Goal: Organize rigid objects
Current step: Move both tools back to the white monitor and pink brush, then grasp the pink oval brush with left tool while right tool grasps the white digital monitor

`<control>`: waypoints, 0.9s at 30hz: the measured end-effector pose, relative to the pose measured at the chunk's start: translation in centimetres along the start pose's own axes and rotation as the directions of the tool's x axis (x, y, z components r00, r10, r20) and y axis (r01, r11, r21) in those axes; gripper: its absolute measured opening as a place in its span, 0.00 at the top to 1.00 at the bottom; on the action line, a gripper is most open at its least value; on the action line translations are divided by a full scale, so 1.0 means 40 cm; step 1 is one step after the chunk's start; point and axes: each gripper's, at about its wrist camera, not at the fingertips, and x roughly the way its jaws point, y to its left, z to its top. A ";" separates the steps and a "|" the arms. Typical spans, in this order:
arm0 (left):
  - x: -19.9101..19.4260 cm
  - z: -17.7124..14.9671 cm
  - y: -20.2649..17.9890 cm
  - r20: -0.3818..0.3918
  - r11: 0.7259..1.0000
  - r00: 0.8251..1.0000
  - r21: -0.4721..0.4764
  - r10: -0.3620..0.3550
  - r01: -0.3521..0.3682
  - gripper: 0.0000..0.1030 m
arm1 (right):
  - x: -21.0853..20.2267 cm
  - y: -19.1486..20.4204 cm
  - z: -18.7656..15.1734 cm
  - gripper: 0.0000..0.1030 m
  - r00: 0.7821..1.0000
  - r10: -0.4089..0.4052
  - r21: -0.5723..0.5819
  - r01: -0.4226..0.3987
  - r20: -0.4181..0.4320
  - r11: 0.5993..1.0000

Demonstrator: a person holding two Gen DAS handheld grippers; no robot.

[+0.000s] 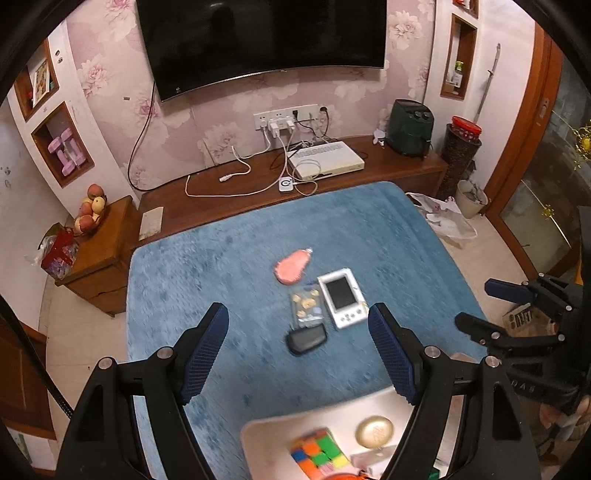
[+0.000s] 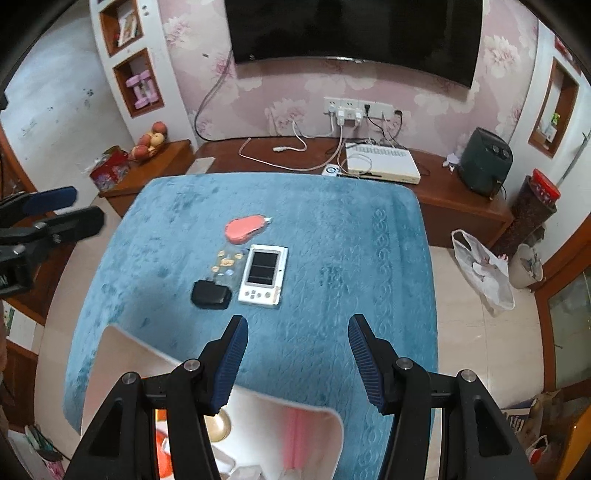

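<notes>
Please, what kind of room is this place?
Most likely a home living room: a large television hangs on floral wallpaper, a wooden TV cabinet stands under it, and a fruit bowl sits on a side cabinet.

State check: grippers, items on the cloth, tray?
Left gripper: open, empty.
Right gripper: open, empty.
Handheld console: flat, screen up and dark.
Black case: shut, on cloth.
Pink pouch: flat on cloth.
Tray: holds cube and gold compact.
TV: off.
</notes>
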 end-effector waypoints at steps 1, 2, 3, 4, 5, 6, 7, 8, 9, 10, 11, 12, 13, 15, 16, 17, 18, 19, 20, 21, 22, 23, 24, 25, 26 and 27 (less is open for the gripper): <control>0.013 0.006 0.010 -0.007 1.000 1.000 -0.002 0.004 -0.004 0.22 | 0.015 -0.001 0.004 0.44 1.000 0.002 0.007 -0.002 -0.013 1.000; 0.027 0.011 0.022 -0.015 1.000 1.000 -0.007 0.001 -0.001 0.22 | 0.039 -0.004 0.013 0.44 0.999 0.007 0.019 -0.006 -0.031 1.000; 0.042 0.015 0.032 -0.023 1.000 1.000 -0.012 -0.003 0.002 0.22 | 0.058 -0.005 0.019 0.44 0.999 0.011 0.029 -0.009 -0.046 1.000; 0.061 0.021 0.044 -0.037 1.000 0.999 -0.020 -0.005 0.004 0.22 | 0.071 -0.004 0.021 0.44 0.998 0.014 0.036 -0.012 -0.056 0.999; 0.079 0.026 0.054 -0.049 1.000 0.999 -0.022 -0.012 0.011 0.22 | 0.097 -0.004 0.029 0.44 0.997 0.024 0.049 -0.021 -0.075 0.999; 0.099 0.032 0.063 -0.060 1.000 0.998 -0.021 -0.020 0.018 0.22 | 0.114 -0.002 0.033 0.44 0.996 0.030 0.058 -0.025 -0.088 0.998; 0.124 0.038 0.070 -0.075 1.000 0.997 -0.020 -0.020 0.019 0.22 | 0.137 0.002 0.040 0.44 0.994 0.037 0.068 -0.030 -0.105 0.997; 0.153 0.045 0.078 -0.094 1.000 0.995 -0.014 -0.021 0.020 0.22 | 0.160 0.008 0.047 0.44 0.992 0.040 0.071 -0.032 -0.120 0.997; 0.182 0.051 0.086 -0.114 1.000 0.993 -0.013 -0.023 0.022 0.22 | 0.178 0.014 0.051 0.44 0.990 0.040 0.070 -0.031 -0.133 0.997; 0.205 0.056 0.089 -0.130 1.000 0.991 -0.010 -0.027 0.025 0.22 | 0.204 0.023 0.058 0.44 0.988 0.038 0.067 -0.028 -0.152 0.997; 0.234 0.061 0.092 -0.150 0.999 0.988 -0.005 -0.032 0.032 0.22 | 0.219 0.029 0.062 0.44 0.985 0.036 0.064 -0.026 -0.167 0.998; 0.258 0.067 0.096 -0.165 0.999 0.986 -0.004 -0.033 0.033 0.22 | 0.249 0.039 0.069 0.44 0.981 0.038 0.060 -0.027 -0.192 0.998; 0.279 0.072 0.098 -0.175 0.999 0.984 0.001 -0.036 0.037 0.22 | 0.269 0.045 0.072 0.44 0.977 0.039 0.060 -0.027 -0.210 0.998; 0.326 0.086 0.096 -0.199 0.999 0.979 0.019 -0.035 0.040 0.22 | 0.324 0.057 0.081 0.44 0.963 0.041 0.068 -0.024 -0.268 0.997; 0.342 0.090 0.094 -0.206 0.999 0.978 0.028 -0.029 0.036 0.22 | 0.343 0.061 0.083 0.44 0.956 0.043 0.075 -0.023 -0.289 0.997; 0.359 0.095 0.093 -0.212 0.998 0.977 0.040 -0.030 0.039 0.22 | 0.364 0.064 0.087 0.44 0.949 0.043 0.082 -0.018 -0.312 0.996; 0.379 0.101 0.091 -0.223 0.998 0.974 0.048 -0.032 0.043 0.22 | 0.386 0.066 0.091 0.44 0.942 0.039 0.090 -0.010 -0.334 0.996; 0.393 0.105 0.092 -0.234 0.998 0.972 0.050 -0.036 0.049 0.22 | 0.402 0.067 0.094 0.44 0.936 0.042 0.097 -0.008 -0.351 0.995; 0.415 0.109 0.095 -0.250 0.997 0.967 0.048 -0.047 0.061 0.22 | 0.416 0.068 0.096 0.44 0.931 0.043 0.103 -0.005 -0.363 0.995; 0.432 0.111 0.096 -0.263 0.997 0.964 0.046 -0.047 0.061 0.22 | 0.434 0.069 0.098 0.44 0.924 0.044 0.112 -0.002 -0.381 0.994; 0.444 0.113 0.099 -0.271 0.997 0.962 0.044 -0.042 0.056 0.22 | 0.443 0.071 0.098 0.44 0.920 0.048 0.115 -0.003 -0.388 0.993; 0.458 0.114 0.102 -0.281 0.998 0.959 0.046 -0.038 0.053 0.22 | 0.455 0.073 0.099 0.44 0.916 0.051 0.120 -0.003 -0.398 0.993; 0.471 0.113 0.104 -0.289 0.998 0.957 0.050 -0.031 0.048 0.22 | 0.462 0.073 0.098 0.44 0.914 0.052 0.123 -0.002 -0.403 0.992; 0.479 0.113 0.106 -0.294 0.998 0.955 0.052 -0.028 0.045 0.22 | 0.469 0.075 0.098 0.44 0.911 0.052 0.124 -0.002 -0.409 0.992; 0.490 0.113 0.108 -0.301 0.997 0.953 0.056 -0.027 0.046 0.22 | 0.477 0.076 0.098 0.44 0.909 0.049 0.123 0.003 -0.414 0.992; 0.497 0.111 0.110 -0.307 0.997 0.951 0.059 -0.027 0.047 0.22 | 0.484 0.076 0.098 0.44 0.908 0.054 0.129 0.000 -0.415 0.992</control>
